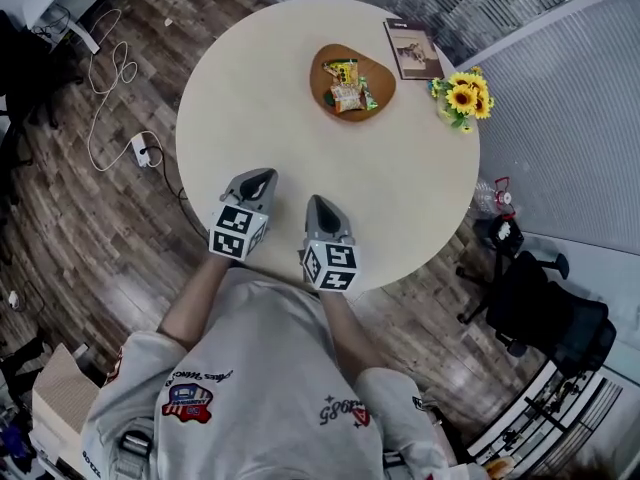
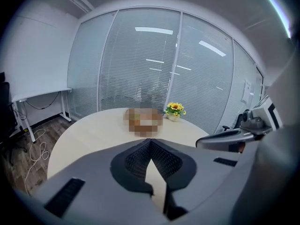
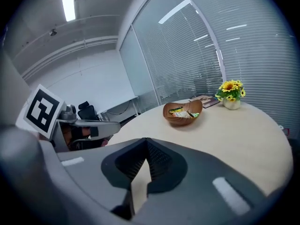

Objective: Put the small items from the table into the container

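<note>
A brown wooden bowl point(image 1: 353, 80) sits on the far part of the round beige table point(image 1: 250, 98) and holds several small snack packets point(image 1: 348, 86). The right gripper view shows the same bowl point(image 3: 183, 112) at mid distance. In the left gripper view that spot is covered by a mosaic patch. Both grippers hover over the near table edge, far short of the bowl. My left gripper point(image 1: 264, 175) has its tips together and holds nothing. My right gripper point(image 1: 317, 203) is shut and empty too. Its tips meet in a point point(image 3: 146, 139).
A pot of sunflowers point(image 1: 462, 98) stands at the table's right edge, with a dark book point(image 1: 413, 48) behind the bowl. An office chair point(image 1: 540, 303) stands on the floor to the right. Cables and a power strip point(image 1: 143, 149) lie on the wooden floor to the left.
</note>
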Available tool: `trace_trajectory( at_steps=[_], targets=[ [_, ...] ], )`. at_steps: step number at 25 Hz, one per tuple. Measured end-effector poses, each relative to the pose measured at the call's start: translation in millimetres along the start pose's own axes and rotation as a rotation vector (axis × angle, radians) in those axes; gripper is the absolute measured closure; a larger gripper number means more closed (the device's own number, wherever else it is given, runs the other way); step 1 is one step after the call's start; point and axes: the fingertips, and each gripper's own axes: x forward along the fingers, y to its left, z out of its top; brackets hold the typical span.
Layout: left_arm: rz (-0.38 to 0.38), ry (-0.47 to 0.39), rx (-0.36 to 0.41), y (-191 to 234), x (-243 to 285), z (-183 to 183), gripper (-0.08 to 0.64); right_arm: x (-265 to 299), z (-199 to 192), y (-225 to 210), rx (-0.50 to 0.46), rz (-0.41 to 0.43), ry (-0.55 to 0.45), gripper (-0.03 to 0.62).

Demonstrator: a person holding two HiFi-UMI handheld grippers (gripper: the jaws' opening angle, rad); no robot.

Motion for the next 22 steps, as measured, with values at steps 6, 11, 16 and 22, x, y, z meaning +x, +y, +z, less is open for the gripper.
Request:
trace_trajectory(
  at_steps=[6, 11, 16, 22],
  targets=[
    [-0.008, 0.008, 0.005, -9, -1, -7, 0.554, -5, -13, 4, -0.022, 0.004, 0.024, 0.592],
    [-0.008, 0.010, 0.005, -18, 2, -8, 0.554, -7, -9, -1, -0.033, 0.009, 0.021, 0.592],
    [-0.006, 0.016, 0.009, -18, 3, -6, 0.554, -6, -4, -4, -0.039, 0.007, 0.015, 0.592],
    [-0.010, 0.019, 0.012, -20, 6, -6, 0.554, -6, -2, -8, -0.046, 0.003, 0.021, 0.592]
  ],
)
